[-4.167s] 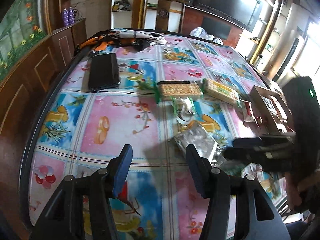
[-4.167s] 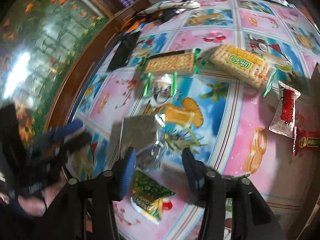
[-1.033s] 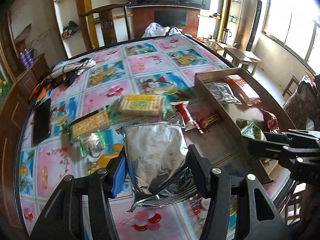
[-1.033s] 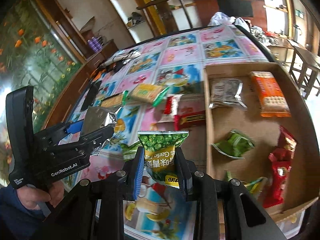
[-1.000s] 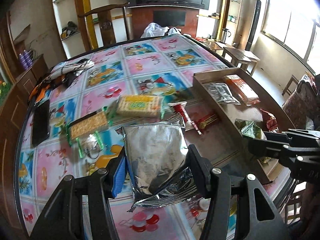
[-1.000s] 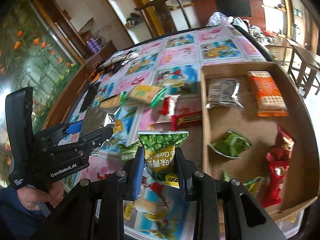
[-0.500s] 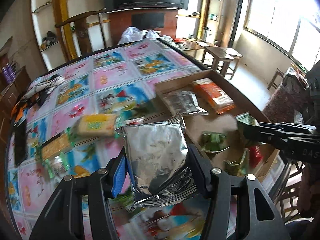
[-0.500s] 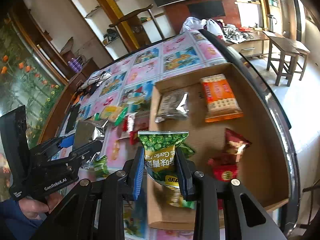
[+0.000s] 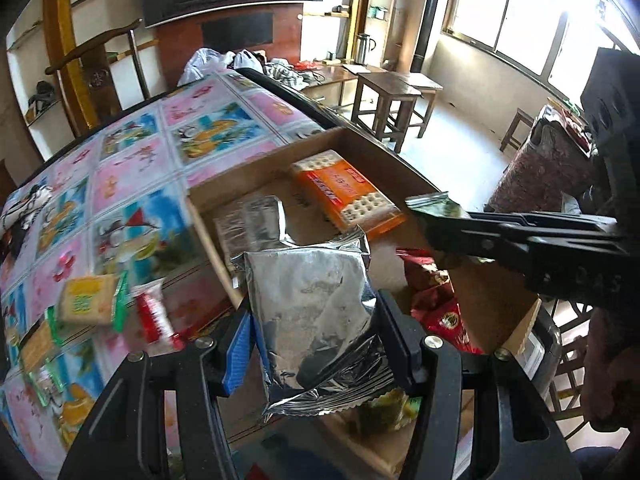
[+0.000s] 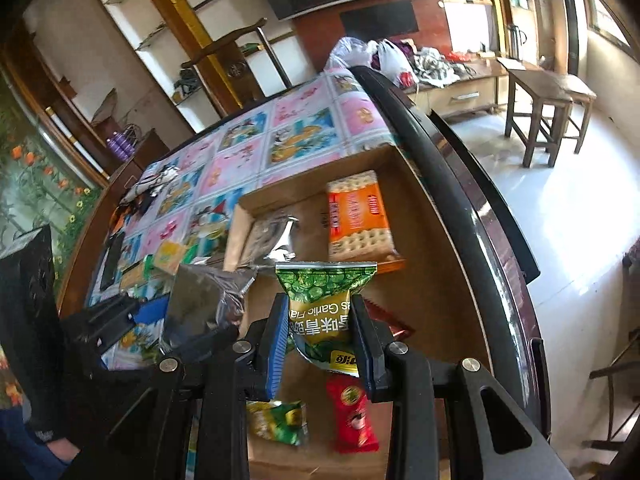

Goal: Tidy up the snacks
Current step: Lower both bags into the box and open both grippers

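My left gripper (image 9: 316, 336) is shut on a silver foil snack bag (image 9: 316, 312), held above the near left part of the shallow cardboard box (image 9: 256, 160). My right gripper (image 10: 322, 332) is shut on a green pea snack bag (image 10: 326, 300) and hovers over the middle of the same box (image 10: 432, 240). In the left wrist view the right gripper (image 9: 432, 220) reaches in from the right with a green corner of its bag showing. In the box lie an orange cracker pack (image 9: 346, 196), a silver packet (image 9: 248, 224), red packets (image 10: 352, 412) and a green packet (image 10: 280, 420).
On the patterned tablecloth (image 9: 132, 168) left of the box lie a yellow cracker pack (image 9: 86, 300), a red-and-white packet (image 9: 154, 316) and more green-edged packs. The table's dark rim (image 10: 460, 200) runs just right of the box. Stools (image 10: 548, 108) stand on the floor beyond.
Both grippers have swung to the right with their bags, from over the tablecloth to over the cardboard box. Neither grip has altered.
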`<act>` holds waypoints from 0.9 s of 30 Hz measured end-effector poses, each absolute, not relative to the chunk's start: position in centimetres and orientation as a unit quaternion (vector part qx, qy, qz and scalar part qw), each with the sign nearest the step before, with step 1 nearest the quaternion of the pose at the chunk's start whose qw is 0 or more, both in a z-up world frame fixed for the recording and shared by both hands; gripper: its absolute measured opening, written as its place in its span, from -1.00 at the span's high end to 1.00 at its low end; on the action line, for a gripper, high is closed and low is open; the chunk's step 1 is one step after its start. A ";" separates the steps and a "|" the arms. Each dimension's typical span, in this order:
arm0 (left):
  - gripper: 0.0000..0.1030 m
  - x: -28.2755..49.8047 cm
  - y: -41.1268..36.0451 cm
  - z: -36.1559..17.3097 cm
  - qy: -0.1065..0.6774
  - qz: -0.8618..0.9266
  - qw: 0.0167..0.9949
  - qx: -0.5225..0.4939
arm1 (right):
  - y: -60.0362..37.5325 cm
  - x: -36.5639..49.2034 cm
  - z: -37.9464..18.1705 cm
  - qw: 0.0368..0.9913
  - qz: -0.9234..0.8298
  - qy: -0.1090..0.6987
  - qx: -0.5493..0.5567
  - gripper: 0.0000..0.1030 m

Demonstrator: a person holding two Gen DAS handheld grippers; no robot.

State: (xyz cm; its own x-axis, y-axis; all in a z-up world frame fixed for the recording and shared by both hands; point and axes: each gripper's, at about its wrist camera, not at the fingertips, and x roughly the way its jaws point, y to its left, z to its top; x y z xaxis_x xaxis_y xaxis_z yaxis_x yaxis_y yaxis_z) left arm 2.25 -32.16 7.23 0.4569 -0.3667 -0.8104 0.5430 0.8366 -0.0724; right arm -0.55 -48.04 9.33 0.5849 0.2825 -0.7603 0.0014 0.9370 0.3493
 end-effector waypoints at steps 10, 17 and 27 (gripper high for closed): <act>-0.09 2.9 -34.2 5.3 0.460 -0.271 0.838 0.113 | -49.5 2.1 6.5 0.865 0.060 0.475 0.152 0.38; -0.09 2.7 -34.7 4.8 0.458 -0.268 0.838 0.129 | -49.5 2.5 5.7 0.861 0.057 0.483 0.151 0.38; -0.09 2.1 -34.9 4.7 0.448 -0.263 0.841 0.149 | -49.6 2.5 5.4 0.860 0.053 0.485 0.149 0.35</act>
State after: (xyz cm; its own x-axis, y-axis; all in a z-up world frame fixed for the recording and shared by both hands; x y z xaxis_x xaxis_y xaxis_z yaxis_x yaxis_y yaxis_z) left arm 2.14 -34.90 4.69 0.4601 -0.3095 -0.8322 0.5757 0.8175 0.0143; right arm 2.45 -49.61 5.36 0.5235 0.2346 -0.8191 0.0539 0.9503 0.3067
